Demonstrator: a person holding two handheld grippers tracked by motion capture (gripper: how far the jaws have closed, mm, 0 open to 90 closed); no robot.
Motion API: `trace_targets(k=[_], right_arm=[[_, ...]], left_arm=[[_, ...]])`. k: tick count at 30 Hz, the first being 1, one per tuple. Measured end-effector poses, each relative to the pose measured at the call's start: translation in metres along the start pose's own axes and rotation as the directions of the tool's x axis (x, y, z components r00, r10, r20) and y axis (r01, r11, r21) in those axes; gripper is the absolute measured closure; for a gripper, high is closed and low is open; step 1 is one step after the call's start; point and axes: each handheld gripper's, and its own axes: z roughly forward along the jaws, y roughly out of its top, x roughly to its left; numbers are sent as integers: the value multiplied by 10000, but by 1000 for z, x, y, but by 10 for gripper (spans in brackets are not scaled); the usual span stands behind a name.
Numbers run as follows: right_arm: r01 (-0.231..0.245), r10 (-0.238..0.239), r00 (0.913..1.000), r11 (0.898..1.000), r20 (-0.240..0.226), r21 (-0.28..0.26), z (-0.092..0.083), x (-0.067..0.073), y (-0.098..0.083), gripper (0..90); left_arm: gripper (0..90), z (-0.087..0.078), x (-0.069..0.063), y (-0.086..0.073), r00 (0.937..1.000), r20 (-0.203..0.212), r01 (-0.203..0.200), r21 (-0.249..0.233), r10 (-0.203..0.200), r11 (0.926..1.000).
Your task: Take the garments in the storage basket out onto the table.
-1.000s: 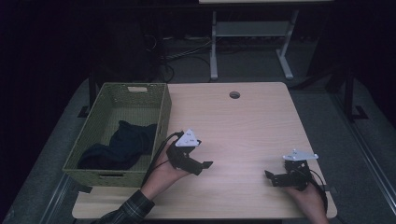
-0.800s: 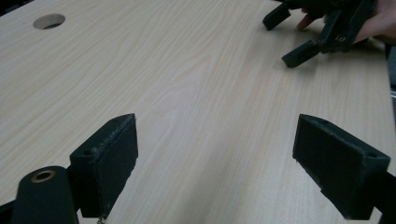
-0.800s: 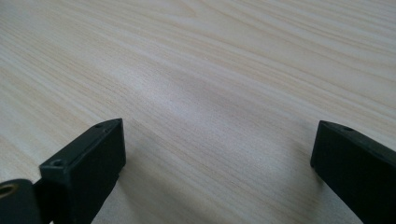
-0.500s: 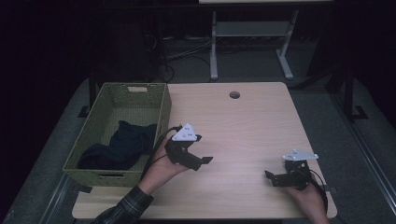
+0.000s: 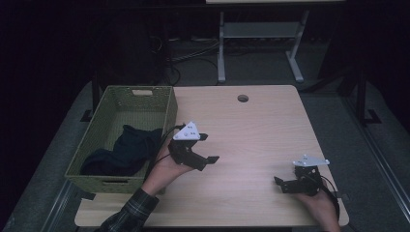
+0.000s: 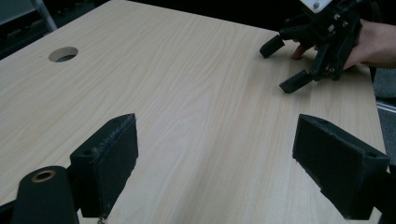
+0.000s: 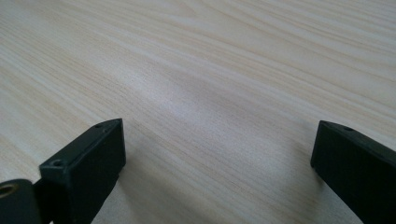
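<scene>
Since a moment ago, my left gripper [image 5: 207, 148] has lifted a little toward 12 o'clock, just beside the green basket [image 5: 99, 130], which sits at its 9 o'clock holding dark cloth [image 5: 128, 147]. Its jaws gape apart, empty. My right gripper [image 5: 279, 183] rests low on the table [image 5: 256, 125], at 4 o'clock from the left, jaws spread wide.

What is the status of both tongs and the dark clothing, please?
Left tongs open, empty, beside basket. Right tongs open, empty, low over table. Dark clothing lies inside basket. Nothing between.
</scene>
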Motion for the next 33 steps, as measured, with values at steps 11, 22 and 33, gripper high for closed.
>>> trace_targets(k=[11,22,33], right_arm=[[-8,8,10000,10000,6,0,0,0,0,28],[0,0,10000,10000,17,-6,0,0,0,29],[11,-11,10000,10000,22,-13,0,0,0,29]], left_arm=[[138,-13,14,5,9999,-50,-135,-149,134,9998],[137,-29,21,5,9993,-375,70,-318,-82,9995],[135,-44,31,0,9970,-718,265,-410,-294,9988]])
